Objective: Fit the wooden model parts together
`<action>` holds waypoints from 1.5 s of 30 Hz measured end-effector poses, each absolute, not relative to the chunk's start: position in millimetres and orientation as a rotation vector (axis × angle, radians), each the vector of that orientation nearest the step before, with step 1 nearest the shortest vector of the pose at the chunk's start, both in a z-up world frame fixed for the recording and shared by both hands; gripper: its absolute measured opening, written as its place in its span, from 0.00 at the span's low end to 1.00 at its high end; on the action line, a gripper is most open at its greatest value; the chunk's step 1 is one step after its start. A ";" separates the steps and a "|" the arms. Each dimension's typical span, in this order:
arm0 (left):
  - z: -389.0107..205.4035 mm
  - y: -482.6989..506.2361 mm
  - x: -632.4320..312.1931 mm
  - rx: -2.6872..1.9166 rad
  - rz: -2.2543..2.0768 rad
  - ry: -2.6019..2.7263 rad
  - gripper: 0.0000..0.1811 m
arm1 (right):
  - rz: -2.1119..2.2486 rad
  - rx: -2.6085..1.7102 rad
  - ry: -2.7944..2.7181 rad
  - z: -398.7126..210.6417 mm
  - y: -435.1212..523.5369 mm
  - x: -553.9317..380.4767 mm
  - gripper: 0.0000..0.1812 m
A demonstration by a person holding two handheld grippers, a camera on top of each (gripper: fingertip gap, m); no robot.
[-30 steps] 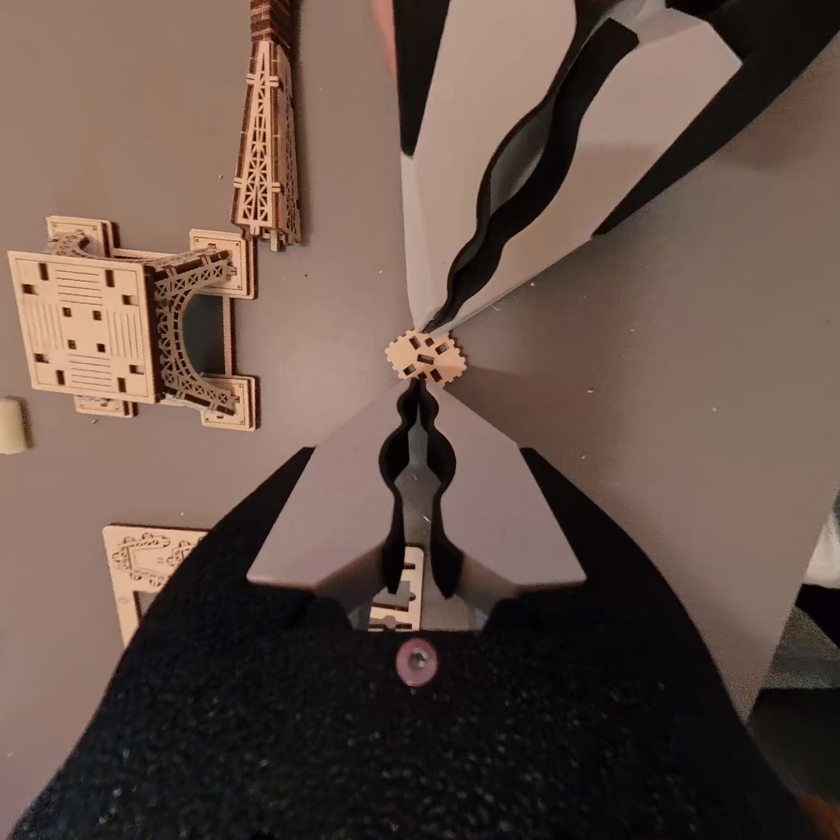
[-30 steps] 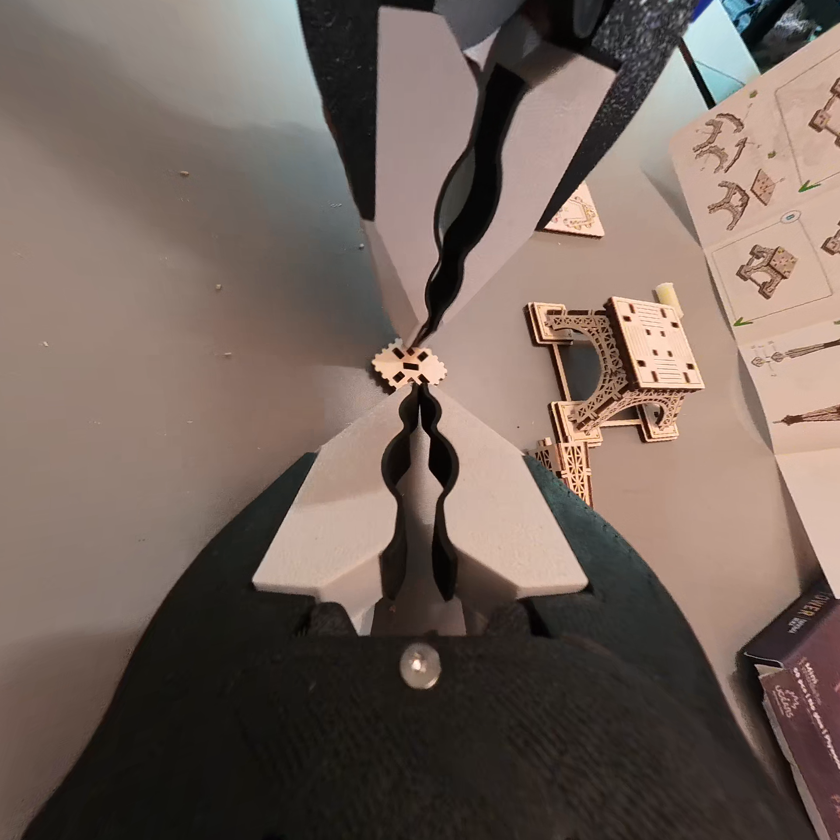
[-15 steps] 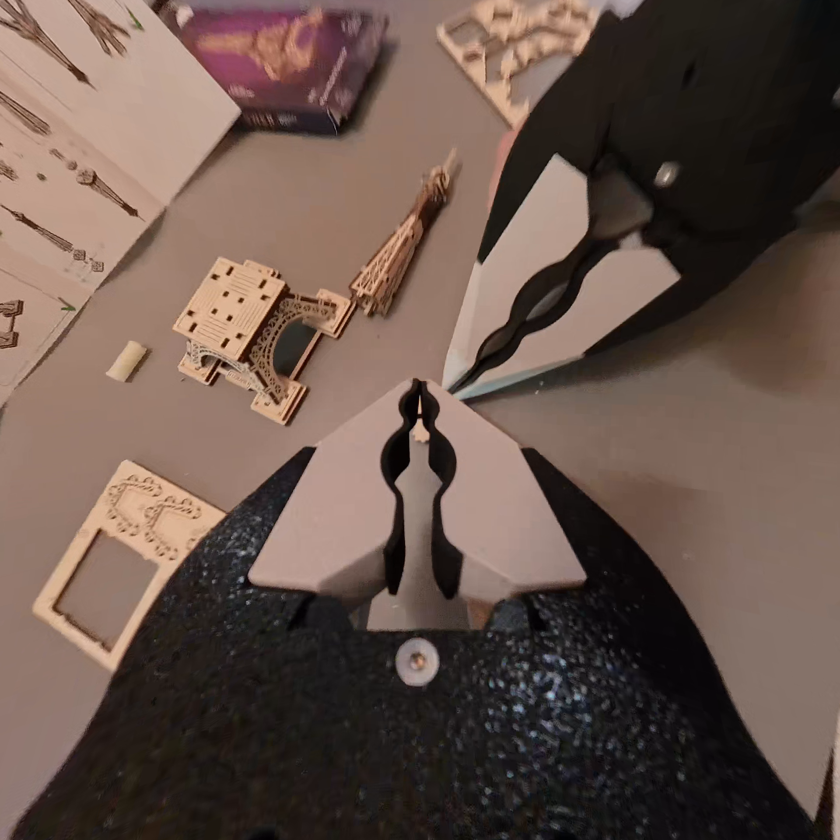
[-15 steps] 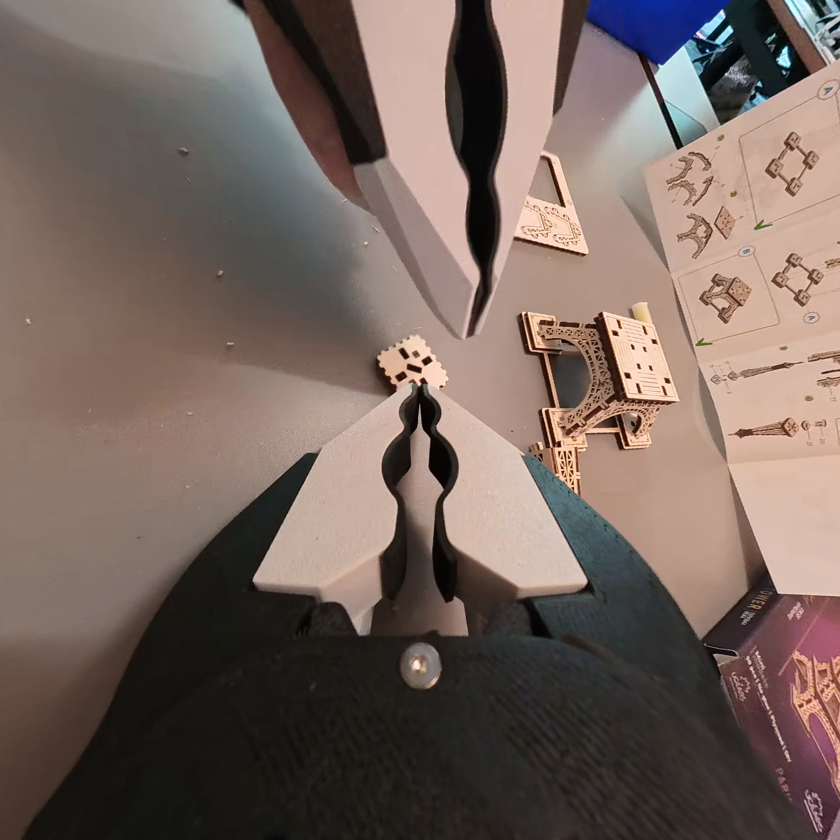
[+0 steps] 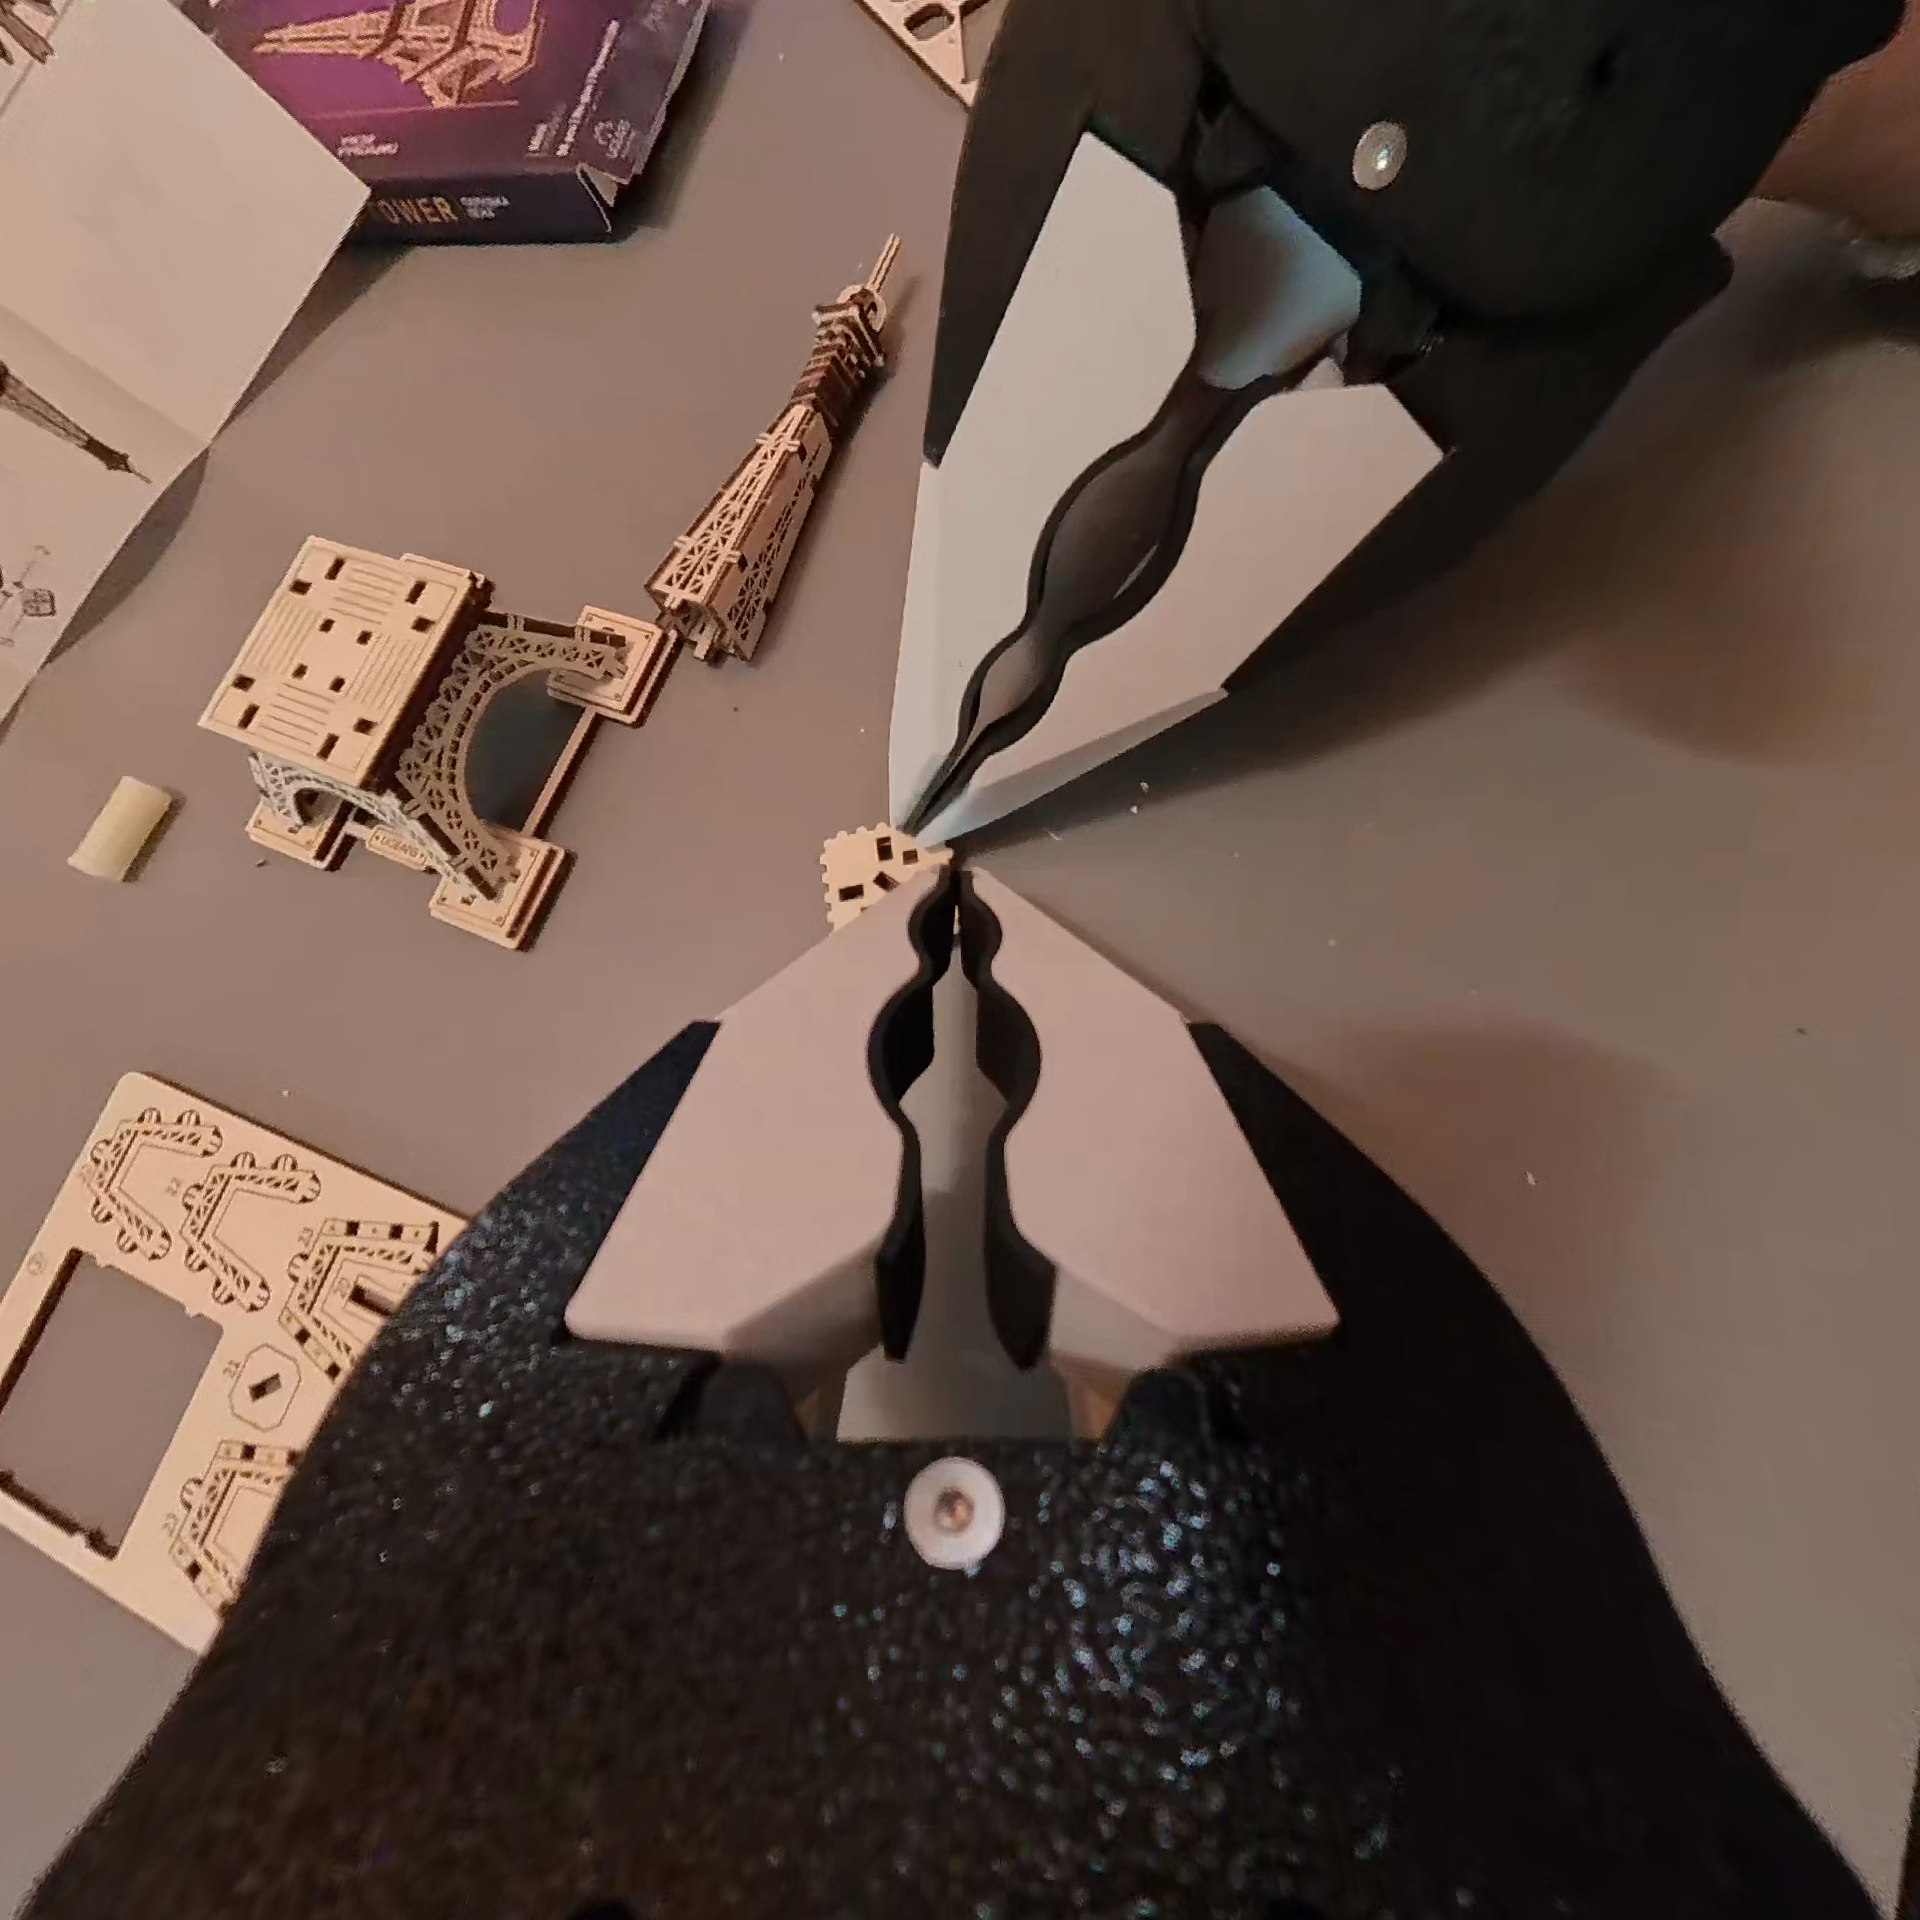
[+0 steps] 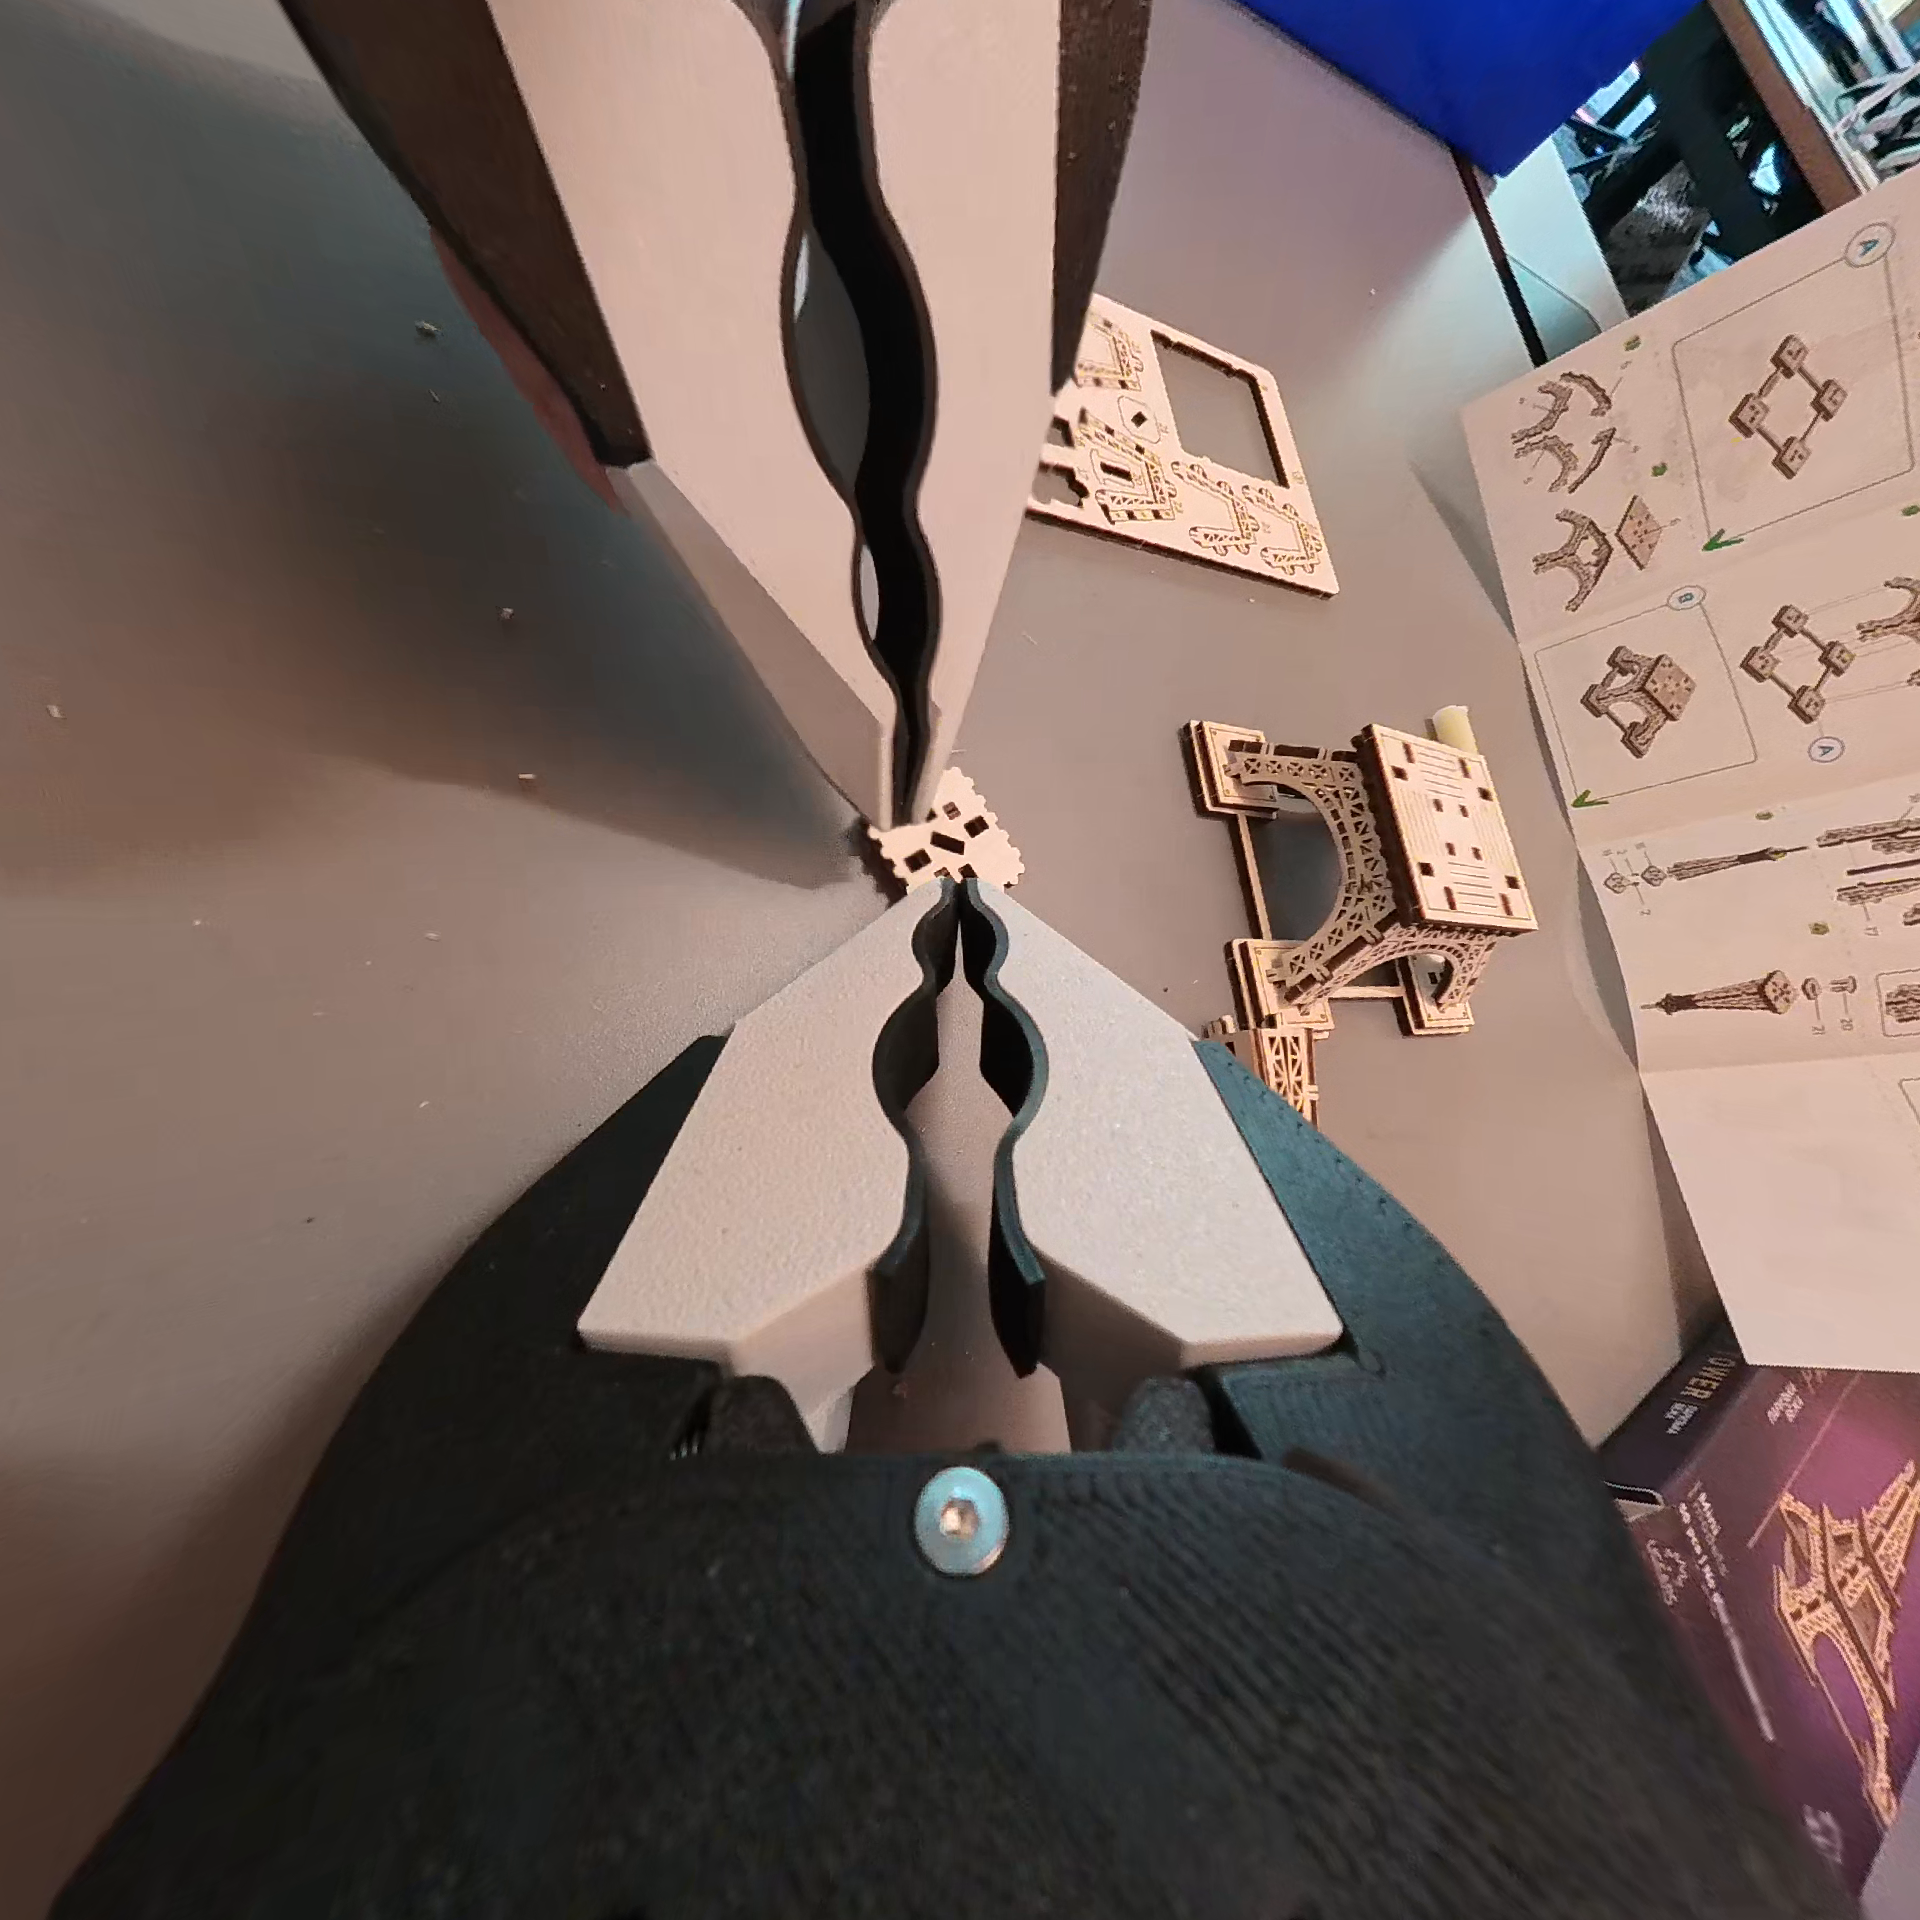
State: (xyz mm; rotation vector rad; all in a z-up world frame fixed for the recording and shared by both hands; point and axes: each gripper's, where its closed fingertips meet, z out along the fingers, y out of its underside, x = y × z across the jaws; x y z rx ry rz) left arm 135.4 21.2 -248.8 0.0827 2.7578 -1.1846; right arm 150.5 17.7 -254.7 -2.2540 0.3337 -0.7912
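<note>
Both tongs are meeting at one small wooden plate (image 5: 871,871), a square piece with notched edges and several slots, sitting at the centre of the left wrist view just above the grey table (image 5: 1455,1039).

The left gripper (image 5: 954,883) is showing its tips pressed together, with the plate's right edge tucked against them; it appears to be clamping that edge, though the contact itself is hidden behind the fingertips. In the right wrist view the right gripper (image 6: 958,896) is likewise closed, its tips pinching the near edge of the same plate (image 6: 951,844). In that view the left gripper (image 6: 906,805) is coming down from the top of the frame and touching the plate's far left corner. In the left wrist view the right gripper (image 5: 920,821) is reaching in from the upper right, tips together at the plate's upper right corner.

The tower base (image 5: 405,717), an arched assembly with a slotted square deck, is lying on its side at the middle left of the left wrist view. The spire section (image 5: 769,478) is lying flat just beside it, toward the upper centre. A parts sheet (image 5: 177,1320) with cut-outs is lying at the lower left. A small pale cylinder (image 5: 123,829) is resting at the left edge. A purple box (image 5: 499,104) and an instruction sheet (image 5: 125,270) are occupying the upper left.
</note>
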 end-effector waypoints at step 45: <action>-264.9 28.3 139.6 0.091 -1.164 2.877 0.00 | -0.789 -2.253 0.254 -254.2 18.9 146.1 0.00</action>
